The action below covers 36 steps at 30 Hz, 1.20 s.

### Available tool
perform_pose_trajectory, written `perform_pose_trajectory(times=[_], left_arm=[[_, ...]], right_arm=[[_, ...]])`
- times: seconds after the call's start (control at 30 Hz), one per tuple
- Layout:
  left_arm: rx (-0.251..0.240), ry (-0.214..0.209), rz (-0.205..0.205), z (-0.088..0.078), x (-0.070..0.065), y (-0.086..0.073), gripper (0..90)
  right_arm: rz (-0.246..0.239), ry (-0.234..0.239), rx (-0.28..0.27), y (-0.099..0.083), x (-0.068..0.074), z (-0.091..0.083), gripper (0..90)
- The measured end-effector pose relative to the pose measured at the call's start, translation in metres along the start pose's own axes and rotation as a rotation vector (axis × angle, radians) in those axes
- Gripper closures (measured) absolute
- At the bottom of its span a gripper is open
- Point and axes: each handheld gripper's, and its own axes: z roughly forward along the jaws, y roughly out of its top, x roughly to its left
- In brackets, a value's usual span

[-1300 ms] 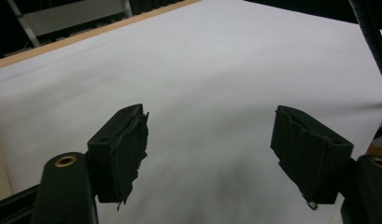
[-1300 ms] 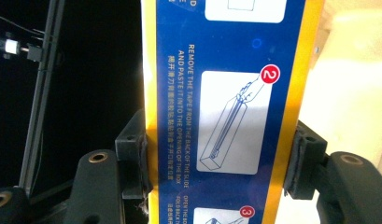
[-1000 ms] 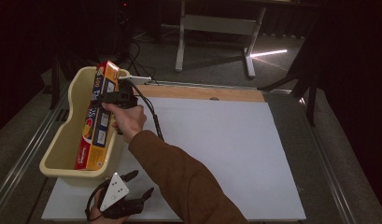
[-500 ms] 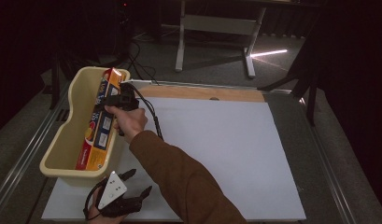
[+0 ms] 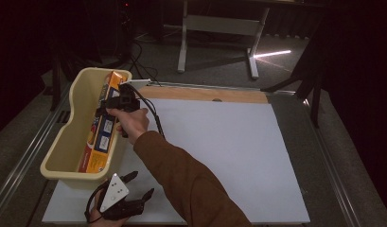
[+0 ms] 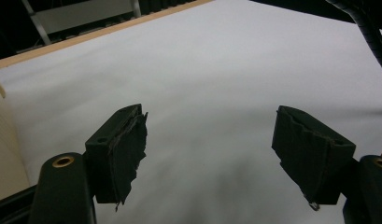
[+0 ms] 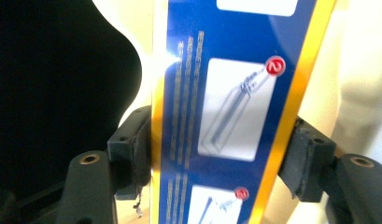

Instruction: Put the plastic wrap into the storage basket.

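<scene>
Bearing a red "2" badge, the blue-and-gold box [image 7: 226,112] sits between the right tool [image 7: 216,154], just loosened.

A glossy printed cardboard finish is shown by the box [image 7: 226,107]; smooth cream plastic by the bin [image 5: 68,142]; matt white sheeting by the table [image 5: 219,156].

- A white sheet [image 5: 219,156] is spread over the table, with a wooden strip [image 5: 205,93] along its far edge.
- A grey carpeted floor [image 5: 219,56] is seen beyond.
- A pale metal stand [image 5: 219,26] is lit by a bright streak [image 5: 271,53]; darkness surrounds.
</scene>
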Motion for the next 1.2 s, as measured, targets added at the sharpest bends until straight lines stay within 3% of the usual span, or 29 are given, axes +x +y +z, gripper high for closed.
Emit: perform_pose_trajectory(times=[0.37, 0.63, 0.83, 0.97, 1.03, 1.17, 1.2], left_arm=[[0.003, 0.005, 0.006, 0.001, -0.001, 0.000, 25.7], [0.007, 0.006, 0.013, 0.002, -0.002, 0.000, 25.7], [0.007, 0.006, 0.015, 0.002, -0.002, 0.000, 25.7], [0.007, 0.009, 0.016, 0.003, -0.002, 0.000, 25.7], [0.012, 0.011, 0.017, 0.004, -0.002, 0.000, 25.7], [0.015, 0.015, 0.021, 0.004, -0.003, 0.000, 25.7], [0.014, 0.016, 0.018, 0.005, -0.003, 0.000, 25.7]], right_arm=[[-0.126, -0.030, 0.019, -0.003, 0.009, -0.020, 33.9], [-0.446, -0.208, 0.022, -0.017, 0.018, -0.038, 35.8], [-0.657, -0.294, 0.024, -0.035, 0.020, -0.052, 38.0], [-0.774, -0.326, 0.013, -0.049, 0.010, -0.064, 37.1], [-0.782, -0.326, 0.008, -0.054, 0.002, -0.071, 36.1], [-0.746, -0.259, 0.011, -0.061, -0.014, -0.085, 34.5], [-0.758, -0.236, -0.019, -0.066, -0.023, -0.093, 34.1]])
